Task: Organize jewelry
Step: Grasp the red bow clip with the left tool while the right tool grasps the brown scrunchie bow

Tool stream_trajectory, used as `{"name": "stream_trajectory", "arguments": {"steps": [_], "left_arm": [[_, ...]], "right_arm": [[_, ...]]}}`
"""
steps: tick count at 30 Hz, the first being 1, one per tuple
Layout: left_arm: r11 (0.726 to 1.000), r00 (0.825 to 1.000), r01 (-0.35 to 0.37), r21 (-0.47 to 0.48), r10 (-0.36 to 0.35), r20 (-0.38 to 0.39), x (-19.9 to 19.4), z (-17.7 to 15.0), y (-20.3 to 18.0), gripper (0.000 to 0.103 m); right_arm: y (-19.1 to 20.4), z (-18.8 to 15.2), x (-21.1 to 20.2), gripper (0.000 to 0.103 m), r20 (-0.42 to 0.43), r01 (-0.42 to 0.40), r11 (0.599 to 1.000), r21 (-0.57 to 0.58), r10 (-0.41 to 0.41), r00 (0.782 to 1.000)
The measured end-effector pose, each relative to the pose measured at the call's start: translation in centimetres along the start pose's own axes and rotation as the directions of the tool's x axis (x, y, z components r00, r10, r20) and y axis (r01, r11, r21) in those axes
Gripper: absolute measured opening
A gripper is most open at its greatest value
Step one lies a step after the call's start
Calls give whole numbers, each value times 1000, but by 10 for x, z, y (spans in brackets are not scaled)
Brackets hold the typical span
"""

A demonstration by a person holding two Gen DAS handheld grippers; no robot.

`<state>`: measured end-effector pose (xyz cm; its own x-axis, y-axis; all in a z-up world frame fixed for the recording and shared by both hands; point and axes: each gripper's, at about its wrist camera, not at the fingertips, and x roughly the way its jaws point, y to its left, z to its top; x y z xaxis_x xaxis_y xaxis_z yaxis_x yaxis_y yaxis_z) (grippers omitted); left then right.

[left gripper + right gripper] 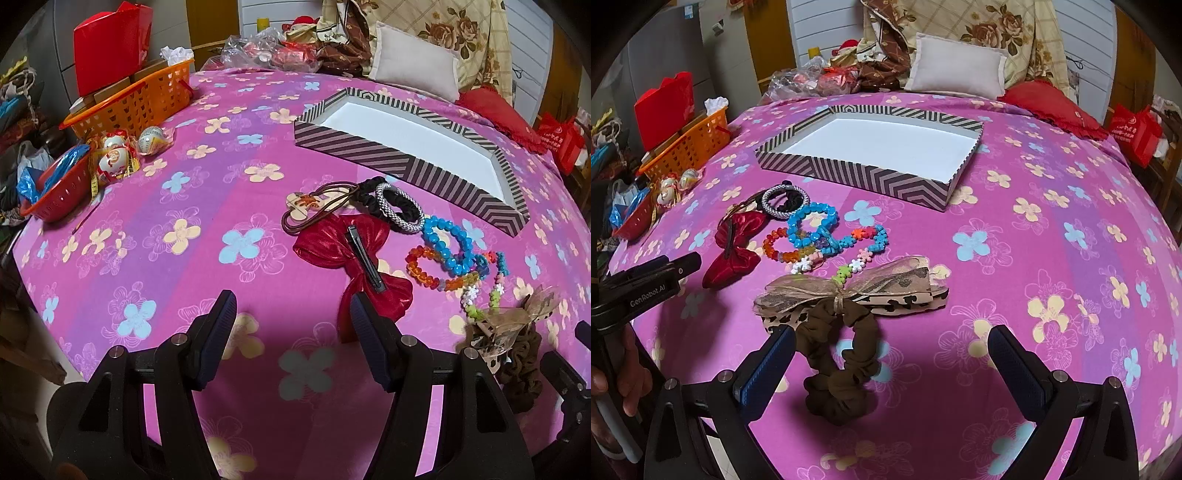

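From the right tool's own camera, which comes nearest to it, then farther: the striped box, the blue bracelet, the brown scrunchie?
1. Brown scrunchie, lying between the open right tool's fingers.
2. Blue bracelet, mid-bed, left of centre.
3. Striped box, farthest, toward the pillows.

one striped tray (798, 162), two bows (735, 254), three beaded bracelets (812, 225), two scrunchies (846, 369).

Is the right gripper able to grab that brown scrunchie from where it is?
Probably yes: the right gripper is open, and the brown scrunchie lies on the bedspread between its fingers with nothing covering it.
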<state>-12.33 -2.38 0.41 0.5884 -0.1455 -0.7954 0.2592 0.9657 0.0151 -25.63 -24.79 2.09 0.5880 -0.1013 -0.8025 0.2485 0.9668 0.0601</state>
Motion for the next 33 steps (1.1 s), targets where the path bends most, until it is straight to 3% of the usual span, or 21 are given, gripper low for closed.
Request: {"name": "stream_trajectory", "arguments": {"steps": [25,33], "left_arm": [[1000,1000,26,-1,-26,-4,-7,2,-5,64],[998,998,53,-24,-54,-40,0,2,-3,64]], "right_arm": [[-5,3,-2,103,0,8,1000,27,-8,1000],[-7,2,1,103,-11,4,1000,28,-4,1000]]}}
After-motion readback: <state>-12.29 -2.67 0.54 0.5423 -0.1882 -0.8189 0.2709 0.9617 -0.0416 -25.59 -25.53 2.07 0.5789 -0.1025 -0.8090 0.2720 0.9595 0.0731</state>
